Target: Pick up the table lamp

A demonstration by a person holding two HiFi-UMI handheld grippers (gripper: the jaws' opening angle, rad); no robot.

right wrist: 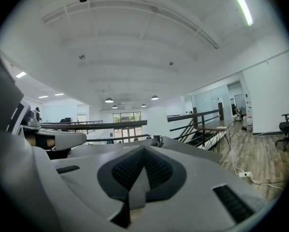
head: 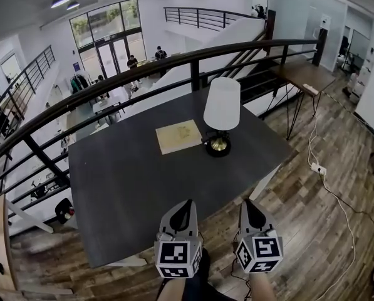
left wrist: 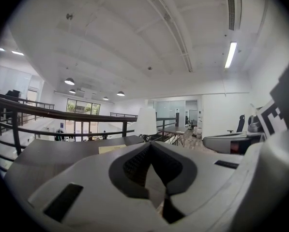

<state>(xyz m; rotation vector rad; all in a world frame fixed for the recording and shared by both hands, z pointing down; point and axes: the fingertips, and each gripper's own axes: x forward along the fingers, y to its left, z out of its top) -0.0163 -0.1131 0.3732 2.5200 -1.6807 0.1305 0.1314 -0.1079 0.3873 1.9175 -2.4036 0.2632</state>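
**Desk:** Where does the table lamp point(head: 222, 108) stand?

**Photographer:** Upright on the far half of a dark bench point(head: 130, 187), white shade over a dark round base. A pale sheet of paper point(head: 178, 136) lies flat just beside the base, on its left. A black railing point(head: 111, 83) runs behind the bench, with a lower hall beyond it.

**Desk:** And the two tools?

**Photographer:** The left gripper point(head: 188, 203) and the right gripper point(head: 246, 203) sit side by side at the bottom of the head view, by the bench's near edge. Both point toward the lamp and are well apart from it. The left tip hangs about over the edge, and the right tip is over the wooden floor point(head: 337, 137).

**Desk:** Anything in the jaws?

**Photographer:** Nothing. In the left gripper view the jaws are closed, ribbed pads meeting at the tip, and nothing is between them. The right gripper view shows the same: jaws closed and empty.

**Desk:** How does the lamp line up with them?

**Photographer:** In the left gripper view the shade rises just above the closed tips, nearly straight ahead and far across the bench. In the right gripper view it stands a little right of the tips, also distant. Neither gripper touches it.
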